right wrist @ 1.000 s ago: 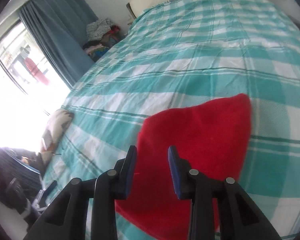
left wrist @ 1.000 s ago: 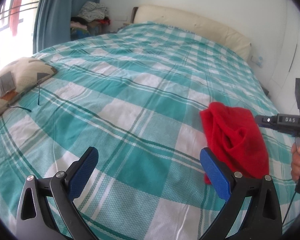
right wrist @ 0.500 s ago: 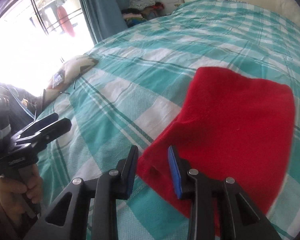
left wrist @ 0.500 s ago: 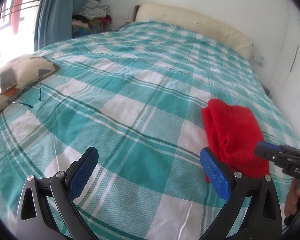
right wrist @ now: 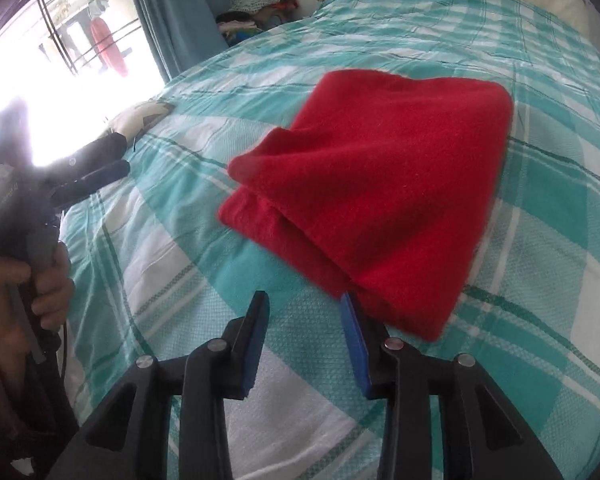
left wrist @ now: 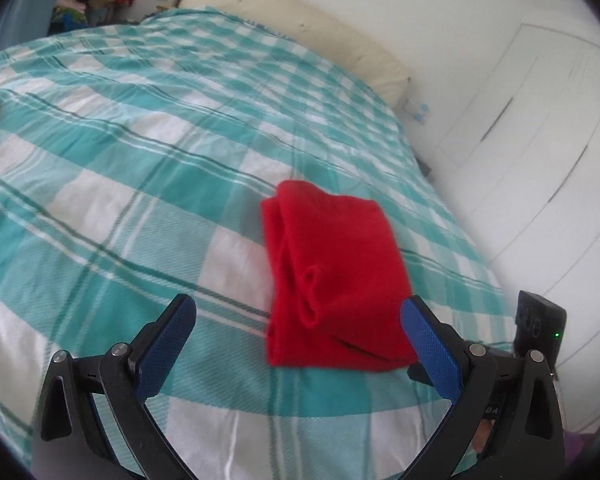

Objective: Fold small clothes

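A folded red garment (left wrist: 332,280) lies flat on the teal-and-white checked bedspread (left wrist: 140,184). My left gripper (left wrist: 296,310) is open wide just in front of it, and the garment's near edge shows between the blue pads. In the right wrist view the same garment (right wrist: 380,192) fills the upper right. My right gripper (right wrist: 304,304) sits at its near corner with the jaws opening. Only bedspread shows between them, and the right pad (right wrist: 350,320) is beside the garment's edge. A hand (right wrist: 48,280) holds the left gripper (right wrist: 96,168) at the left.
A cream headboard cushion (left wrist: 300,28) lines the bed's far end. A pile of clothes (right wrist: 256,0) sits in the corner by the blue curtain (right wrist: 180,12). A patterned pillow (right wrist: 144,116) lies at the bed's left edge. White cupboard doors (left wrist: 520,140) stand to the right.
The left wrist view has swung right, so the red garment now sits between its fingers. The right gripper has drawn back to the garment's near corner and its jaws have widened.
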Action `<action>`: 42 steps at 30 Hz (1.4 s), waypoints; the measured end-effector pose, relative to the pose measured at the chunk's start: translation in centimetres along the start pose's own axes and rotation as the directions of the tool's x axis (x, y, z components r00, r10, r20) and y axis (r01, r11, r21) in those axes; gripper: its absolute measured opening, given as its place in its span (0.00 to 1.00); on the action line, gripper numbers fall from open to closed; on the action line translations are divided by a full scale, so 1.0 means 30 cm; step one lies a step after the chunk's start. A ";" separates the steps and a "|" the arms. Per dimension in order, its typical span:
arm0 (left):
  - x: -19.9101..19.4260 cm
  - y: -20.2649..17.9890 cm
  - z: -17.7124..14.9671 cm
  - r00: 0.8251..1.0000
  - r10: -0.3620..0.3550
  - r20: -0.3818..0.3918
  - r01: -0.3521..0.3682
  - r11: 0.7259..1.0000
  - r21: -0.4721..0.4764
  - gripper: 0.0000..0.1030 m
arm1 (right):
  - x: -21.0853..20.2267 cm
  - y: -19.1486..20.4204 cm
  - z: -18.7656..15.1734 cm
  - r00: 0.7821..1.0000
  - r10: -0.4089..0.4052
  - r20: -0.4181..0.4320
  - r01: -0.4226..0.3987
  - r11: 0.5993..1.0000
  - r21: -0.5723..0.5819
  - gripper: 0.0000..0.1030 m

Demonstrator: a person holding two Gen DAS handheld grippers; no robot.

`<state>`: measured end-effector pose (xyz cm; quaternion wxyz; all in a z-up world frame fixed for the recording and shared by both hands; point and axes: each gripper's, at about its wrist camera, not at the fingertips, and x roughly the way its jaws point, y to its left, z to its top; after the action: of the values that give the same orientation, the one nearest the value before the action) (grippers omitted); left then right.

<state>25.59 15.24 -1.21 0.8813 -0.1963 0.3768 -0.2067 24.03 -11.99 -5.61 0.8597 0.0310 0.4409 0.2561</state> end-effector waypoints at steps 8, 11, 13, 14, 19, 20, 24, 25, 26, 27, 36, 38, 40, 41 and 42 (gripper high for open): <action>0.470 -0.013 0.154 0.954 0.136 -0.267 -0.113 0.989 0.100 0.98 | 0.029 -0.416 0.208 0.991 0.007 0.132 -0.060 0.915 0.399 0.71; 0.546 0.015 0.140 0.917 0.248 -0.311 -0.214 0.967 0.139 0.98 | 0.166 -0.487 0.240 0.983 0.140 0.120 -0.181 0.848 0.499 0.71; 0.556 0.010 0.130 0.912 0.263 -0.314 -0.220 0.961 0.165 0.99 | 0.251 -0.485 0.249 0.986 0.146 0.085 -0.168 0.837 0.521 0.54; 0.558 -0.003 0.125 0.912 0.267 -0.311 -0.219 0.959 0.181 0.98 | 0.271 -0.449 0.266 0.995 0.089 0.049 -0.102 0.882 0.461 0.47; 0.547 -0.058 0.096 0.932 0.208 -0.296 -0.160 0.971 0.178 0.29 | 0.263 -0.162 0.316 0.958 -0.284 0.050 0.284 0.959 0.007 0.28; 0.533 -0.074 0.095 0.934 0.225 -0.278 -0.174 0.965 0.198 0.24 | 0.250 -0.133 0.318 0.947 -0.312 0.073 0.315 0.948 -0.034 0.28; 0.431 -0.142 0.144 0.956 0.207 -0.208 -0.157 0.960 0.231 0.19 | 0.124 -0.100 0.351 0.944 -0.277 0.179 0.286 0.958 -0.024 0.27; 0.401 -0.163 0.166 0.963 0.193 -0.189 -0.148 0.962 0.229 0.19 | 0.088 -0.093 0.362 0.943 -0.262 0.206 0.272 0.962 -0.021 0.27; 0.375 -0.187 0.187 0.968 0.181 -0.173 -0.139 0.963 0.232 0.19 | 0.052 -0.085 0.378 0.939 -0.254 0.231 0.267 0.963 -0.025 0.27; 0.359 -0.212 0.207 0.972 0.174 -0.159 -0.133 0.962 0.237 0.19 | 0.019 -0.082 0.394 0.936 -0.246 0.253 0.261 0.965 -0.027 0.27; 0.384 -0.304 0.135 0.931 0.363 -0.035 -0.328 0.876 0.354 0.81 | -0.062 -0.348 0.375 0.945 -0.303 0.127 0.278 0.943 0.184 0.54; 0.322 -0.327 0.061 0.915 0.401 0.050 -0.387 0.833 0.396 0.91 | -0.102 -0.373 0.279 0.928 -0.356 0.112 0.337 0.928 0.159 0.60; 0.249 -0.372 -0.018 0.889 0.435 0.144 -0.453 0.784 0.424 0.96 | -0.145 -0.379 0.178 0.915 -0.394 0.093 0.378 0.914 0.146 0.73; 0.214 -0.395 -0.055 0.879 0.442 0.179 -0.474 0.770 0.427 0.96 | -0.170 -0.374 0.130 0.913 -0.400 0.085 0.385 0.911 0.147 0.74; 0.180 -0.418 -0.090 0.875 0.445 0.192 -0.483 0.769 0.418 0.98 | -0.195 -0.360 0.087 0.913 -0.400 0.077 0.386 0.910 0.148 0.75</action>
<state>24.26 1.47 0.21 0.9403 0.1056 0.3185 -0.0563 27.72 -23.65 -2.71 0.9118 0.0106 0.4079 0.0466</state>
